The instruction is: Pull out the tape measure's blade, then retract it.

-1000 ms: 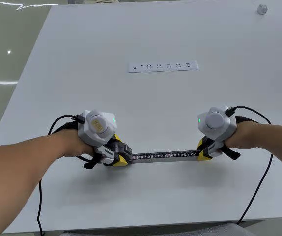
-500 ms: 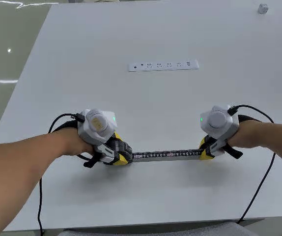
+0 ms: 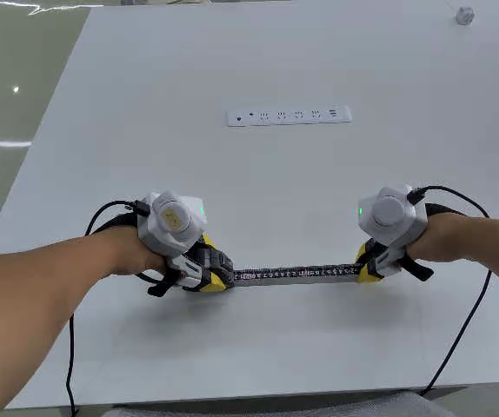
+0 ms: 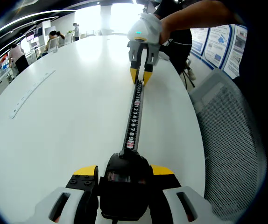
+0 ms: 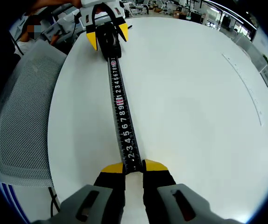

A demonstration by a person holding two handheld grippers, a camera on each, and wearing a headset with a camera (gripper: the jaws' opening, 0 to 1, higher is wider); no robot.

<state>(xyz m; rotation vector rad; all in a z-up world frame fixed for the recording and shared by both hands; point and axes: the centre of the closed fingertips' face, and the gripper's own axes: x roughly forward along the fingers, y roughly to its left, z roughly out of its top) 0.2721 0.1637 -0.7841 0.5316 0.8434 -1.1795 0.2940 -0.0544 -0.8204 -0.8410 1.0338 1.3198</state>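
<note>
My forearms lie low over the near side of the white table [image 3: 232,52], with the grippers turned inward to face each other; my left gripper [image 3: 210,276] is clenched on the black tape measure case [image 3: 217,268], which rests on the tabletop; my right gripper [image 3: 367,271] pinches the tip of the blade [image 3: 293,275], stretched flat between the two; against a second ago, my right gripper stands slightly further right and more blade is out; the left has kept its place.
</note>
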